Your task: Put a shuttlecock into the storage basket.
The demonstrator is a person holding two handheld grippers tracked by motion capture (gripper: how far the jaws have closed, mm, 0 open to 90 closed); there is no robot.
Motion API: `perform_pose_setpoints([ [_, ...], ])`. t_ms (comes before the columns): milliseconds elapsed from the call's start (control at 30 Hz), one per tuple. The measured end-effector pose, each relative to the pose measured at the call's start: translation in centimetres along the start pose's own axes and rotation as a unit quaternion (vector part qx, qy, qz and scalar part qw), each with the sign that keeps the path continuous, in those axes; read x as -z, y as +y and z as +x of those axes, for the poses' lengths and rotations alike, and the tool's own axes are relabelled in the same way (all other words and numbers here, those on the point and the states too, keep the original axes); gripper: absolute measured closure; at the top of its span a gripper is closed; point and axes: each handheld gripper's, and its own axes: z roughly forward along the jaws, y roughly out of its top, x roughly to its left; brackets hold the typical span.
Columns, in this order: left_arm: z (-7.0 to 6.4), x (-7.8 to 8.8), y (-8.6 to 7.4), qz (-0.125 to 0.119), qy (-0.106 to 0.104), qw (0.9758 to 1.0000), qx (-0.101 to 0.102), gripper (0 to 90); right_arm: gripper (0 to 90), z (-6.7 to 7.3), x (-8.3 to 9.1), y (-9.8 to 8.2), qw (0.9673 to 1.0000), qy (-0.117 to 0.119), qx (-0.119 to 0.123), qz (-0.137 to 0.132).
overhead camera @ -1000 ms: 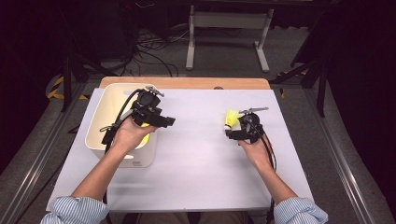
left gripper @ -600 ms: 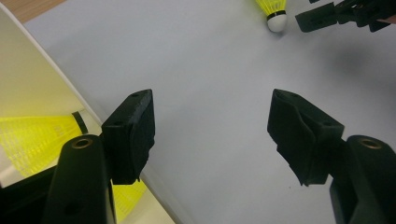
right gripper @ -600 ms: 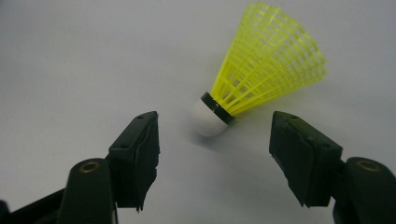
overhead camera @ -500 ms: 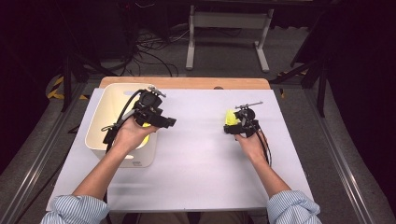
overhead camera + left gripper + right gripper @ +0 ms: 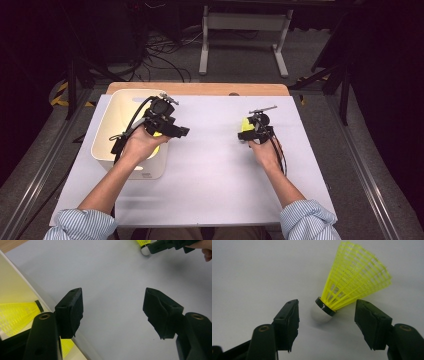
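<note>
A: Where is the yellow shuttlecock (image 5: pixel 352 287) relative to the right gripper (image 5: pixel 327 322)?

B: It lies on its side on the white worktop (image 5: pixel 210 175), right between the jaws. They have just been closing, but neither pad touches it yet.

A: Which way does it point?

B: In the right gripper view its long axis runs diagonally: white cork low, close by the near jaw tips; skirt fanning up and away to the right.

A: And the left gripper (image 5: pixel 112 307)?

B: Well apart, wide open and empty, beside a cream bin (image 5: pixel 112 125) holding another yellow shuttlecock (image 5: pixel 15 315).
</note>
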Motion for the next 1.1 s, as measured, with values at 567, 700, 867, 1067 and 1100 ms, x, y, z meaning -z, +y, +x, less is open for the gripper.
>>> perform_pose_setpoints([
  [567,0.00,0.19,-0.12,-0.002,-0.001,1.0000,0.001,34.1,42.2,-0.34,-0.97,0.00,0.9996,-0.010,-0.021,0.013],
  [700,-0.03,0.19,-0.11,-0.001,-0.001,1.0000,0.000,34.1,43.2,-0.46,-0.96,0.01,0.9996,-0.012,-0.024,0.012],
  [867,-0.03,0.16,-0.09,-0.001,0.000,1.0000,-0.001,34.1,44.0,-0.23,-1.00,0.03,0.9996,-0.017,-0.021,0.012],
  [1067,-0.06,0.17,-0.09,-0.002,0.000,1.0000,-0.001,34.1,42.5,-0.29,-1.16,0.05,0.9993,-0.021,-0.027,0.017],
  [1100,-0.06,0.18,-0.09,-0.002,-0.001,1.0000,-0.001,34.1,42.5,-0.29,-1.17,0.06,0.9992,-0.020,-0.028,0.017],
])
